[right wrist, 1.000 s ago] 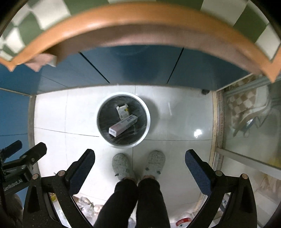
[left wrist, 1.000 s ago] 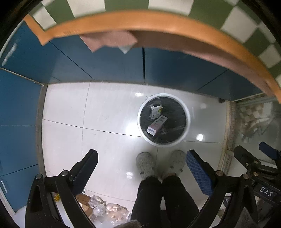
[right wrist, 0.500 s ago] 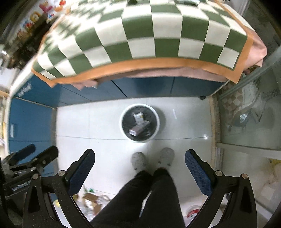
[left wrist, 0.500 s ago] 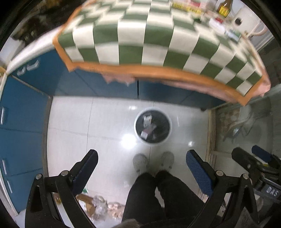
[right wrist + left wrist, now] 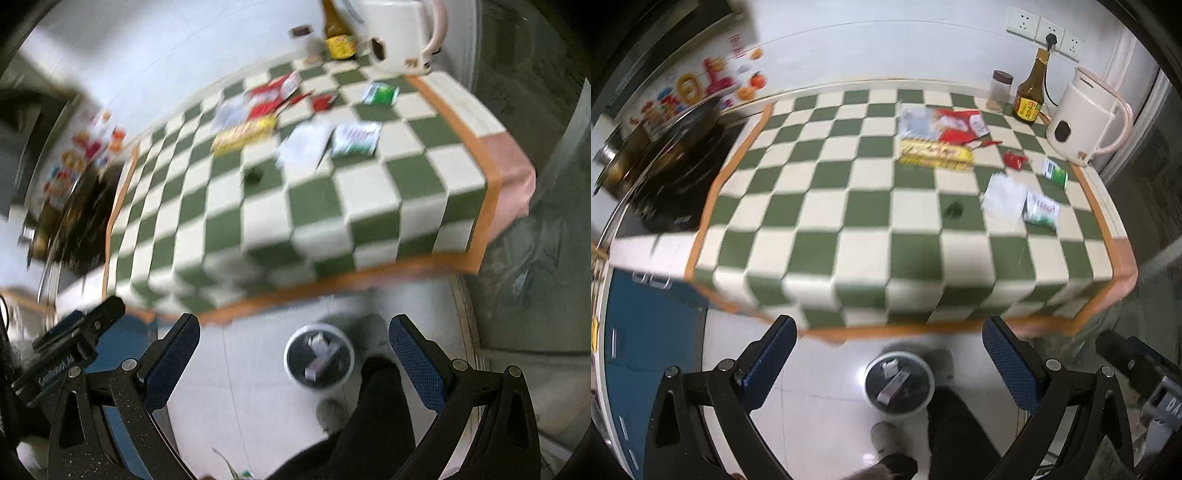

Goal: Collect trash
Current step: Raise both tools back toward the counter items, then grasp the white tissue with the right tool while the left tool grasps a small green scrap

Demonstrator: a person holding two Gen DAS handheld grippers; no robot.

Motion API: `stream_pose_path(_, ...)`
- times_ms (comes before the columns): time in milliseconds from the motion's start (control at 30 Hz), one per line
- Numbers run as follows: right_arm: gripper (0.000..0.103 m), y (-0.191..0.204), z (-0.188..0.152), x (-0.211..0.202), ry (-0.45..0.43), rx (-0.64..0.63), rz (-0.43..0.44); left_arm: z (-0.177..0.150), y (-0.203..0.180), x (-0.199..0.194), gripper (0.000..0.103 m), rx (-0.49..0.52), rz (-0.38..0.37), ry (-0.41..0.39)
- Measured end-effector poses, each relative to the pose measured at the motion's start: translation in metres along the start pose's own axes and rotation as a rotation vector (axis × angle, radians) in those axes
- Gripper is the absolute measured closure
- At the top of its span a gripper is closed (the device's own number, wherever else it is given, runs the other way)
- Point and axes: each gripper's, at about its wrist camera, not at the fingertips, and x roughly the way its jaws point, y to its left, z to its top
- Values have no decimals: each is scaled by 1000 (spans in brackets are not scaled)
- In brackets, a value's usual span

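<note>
A round white-rimmed trash bin (image 5: 899, 382) stands on the floor below the counter edge, with small boxes in it; it also shows in the right wrist view (image 5: 319, 356). On the green-and-white checked cloth (image 5: 849, 206) lie wrappers: a yellow packet (image 5: 936, 154), red wrappers (image 5: 960, 123), a white tissue (image 5: 1004, 195), a green-white packet (image 5: 1041, 210), a small green box (image 5: 1054, 171). My left gripper (image 5: 886, 354) is open and empty, held above the floor before the counter. My right gripper (image 5: 293, 350) is open and empty too.
A white kettle (image 5: 1086, 122), a brown sauce bottle (image 5: 1030, 96) and a jar (image 5: 999, 90) stand at the counter's back right. A wok (image 5: 661, 147) sits on the stove at left. Blue cabinets (image 5: 646, 325) lie below. The person's legs (image 5: 960, 435) stand by the bin.
Both grippers have tilted up from looking straight down at the bin. The countertop with its wrappers has come into view and the bin has slid to the bottom of both views.
</note>
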Motion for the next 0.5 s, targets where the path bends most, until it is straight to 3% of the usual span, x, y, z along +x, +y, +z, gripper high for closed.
stream_pose_path(67, 3, -14, 36, 13, 12, 28, 18, 25, -18, 23, 1, -3, -27, 40)
stream_pose_path(133, 14, -24, 66, 28, 28, 38, 33, 49, -34, 52, 3, -11, -65, 97)
stream_pose_path(200, 27, -34, 103, 51, 60, 34, 32, 71, -50, 87, 25, -13, -83, 155)
stream_pose_path(267, 34, -41, 124, 70, 80, 40, 39, 85, -64, 117, 38, -13, -92, 211)
stream_pose_path(333, 34, -46, 149, 91, 103, 36, 43, 97, -71, 151, 48, -15, -90, 258)
stream_pose_path(400, 34, -48, 164, 109, 125, 28, 46, 103, -76, 181, 65, -15, -71, 304)
stream_pose_path(433, 34, -48, 173, 121, 146, 26, 48, 104, -78, 195, 67, -12, -62, 326)
stream_pose_path(500, 34, -45, 183, 140, 177, 16, 57, 104, -81, 212, 84, -5, -50, 356)
